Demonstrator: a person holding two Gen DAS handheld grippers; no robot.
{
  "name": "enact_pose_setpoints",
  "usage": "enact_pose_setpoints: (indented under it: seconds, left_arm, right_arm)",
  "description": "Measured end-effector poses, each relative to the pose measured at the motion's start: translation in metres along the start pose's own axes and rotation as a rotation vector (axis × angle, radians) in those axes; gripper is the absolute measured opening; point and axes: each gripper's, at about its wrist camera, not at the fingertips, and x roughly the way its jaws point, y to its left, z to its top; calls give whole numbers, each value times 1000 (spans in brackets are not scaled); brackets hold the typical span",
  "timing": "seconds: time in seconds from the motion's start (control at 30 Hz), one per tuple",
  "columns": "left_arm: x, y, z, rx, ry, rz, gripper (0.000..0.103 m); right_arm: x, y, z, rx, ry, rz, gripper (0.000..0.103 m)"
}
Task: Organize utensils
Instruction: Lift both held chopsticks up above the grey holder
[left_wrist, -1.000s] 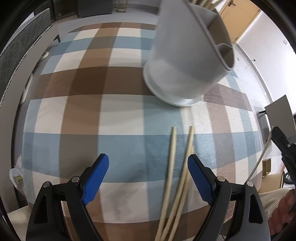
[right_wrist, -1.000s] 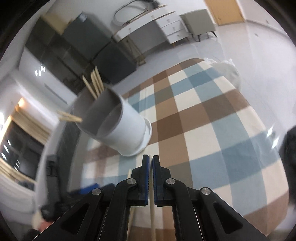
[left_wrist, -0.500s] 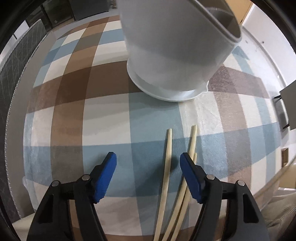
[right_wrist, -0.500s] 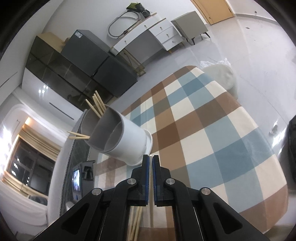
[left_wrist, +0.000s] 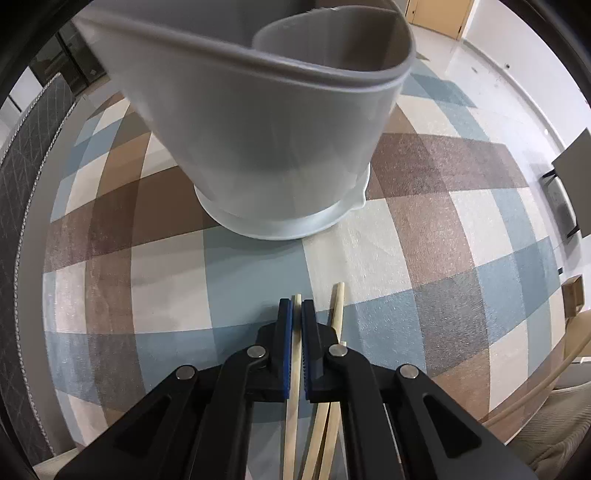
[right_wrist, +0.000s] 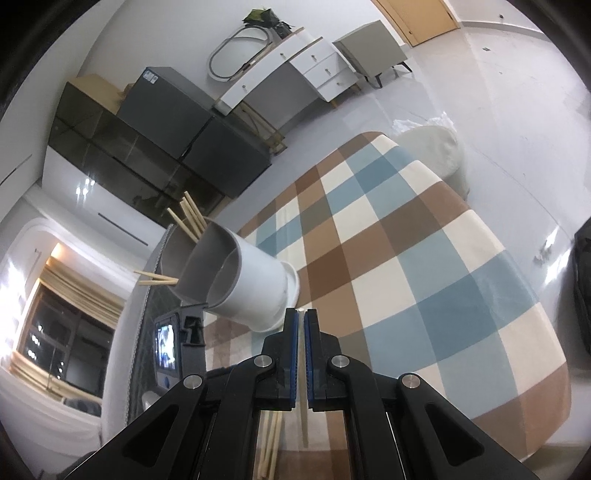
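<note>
A grey divided utensil holder (left_wrist: 266, 147) stands on the checked tablecloth, right in front of my left gripper (left_wrist: 296, 314). The left gripper is shut on a pale wooden chopstick (left_wrist: 294, 369) lying on the cloth. More chopsticks (left_wrist: 337, 310) lie just right of it. In the right wrist view the holder (right_wrist: 236, 284) has several chopsticks (right_wrist: 190, 218) standing in its far compartment. My right gripper (right_wrist: 302, 321) is shut on one chopstick (right_wrist: 303, 406), held above the table near the holder's base.
The checked tablecloth (right_wrist: 406, 258) covers the table. A dark padded chair back (left_wrist: 22, 155) runs along the table's left edge. White drawers (right_wrist: 295, 62) and dark cabinets (right_wrist: 155, 147) stand far off across the floor.
My left gripper has moved closer to the holder and closed from wide open onto a chopstick on the cloth. My right gripper stays shut on its chopstick and has risen and tilted a little.
</note>
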Motion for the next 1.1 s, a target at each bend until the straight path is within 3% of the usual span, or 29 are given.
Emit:
enact_pose_setpoints:
  seconds: [0.1, 0.4, 0.57, 0.77, 1.1]
  left_arm:
    - [-8, 14, -3, -68, -29, -11, 0]
    - [-88, 40, -30, -156, -306, -38, 0]
    - [-113, 48, -37, -185, -398, -71, 0]
    - [-119, 53, -39, -146, -463, -76, 0]
    - [-134, 59, -50, -92, -462, -93, 0]
  right_arm:
    - [0, 2, 0, -9, -5, 2, 3]
    - [-8, 30, -10, -142, -51, -10, 3]
    - [-15, 43, -20, -203, -72, -24, 3]
    - [-22, 54, -31, -240, -89, -33, 3]
    - [-35, 87, -49, -352, -149, -17, 3]
